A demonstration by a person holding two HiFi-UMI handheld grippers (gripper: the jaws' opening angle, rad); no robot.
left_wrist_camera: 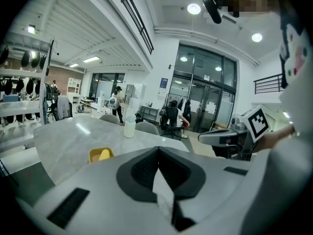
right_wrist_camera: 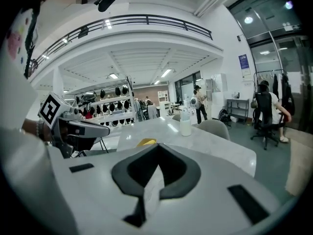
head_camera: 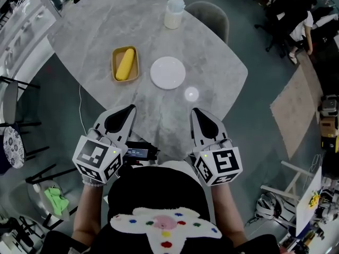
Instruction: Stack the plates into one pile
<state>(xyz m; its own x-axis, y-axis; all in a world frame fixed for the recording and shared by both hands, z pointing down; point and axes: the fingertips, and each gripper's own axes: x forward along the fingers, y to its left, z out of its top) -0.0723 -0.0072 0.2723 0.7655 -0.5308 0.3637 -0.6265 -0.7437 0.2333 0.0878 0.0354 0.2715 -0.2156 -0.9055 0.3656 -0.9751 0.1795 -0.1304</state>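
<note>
Both claws, left (head_camera: 128, 110) and right (head_camera: 196, 112), sit closed and empty, well short of the white plate (head_camera: 168, 72). It lies flat on the table (head_camera: 212, 52), with a yellow tray (head_camera: 125, 64) just beside it. Single plate or finished pile, I can't tell, so I'd read its rim first.

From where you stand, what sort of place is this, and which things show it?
Probably an open-plan office or lab: a table stands among an office chair, racks of gear and tall glass doors.
</note>
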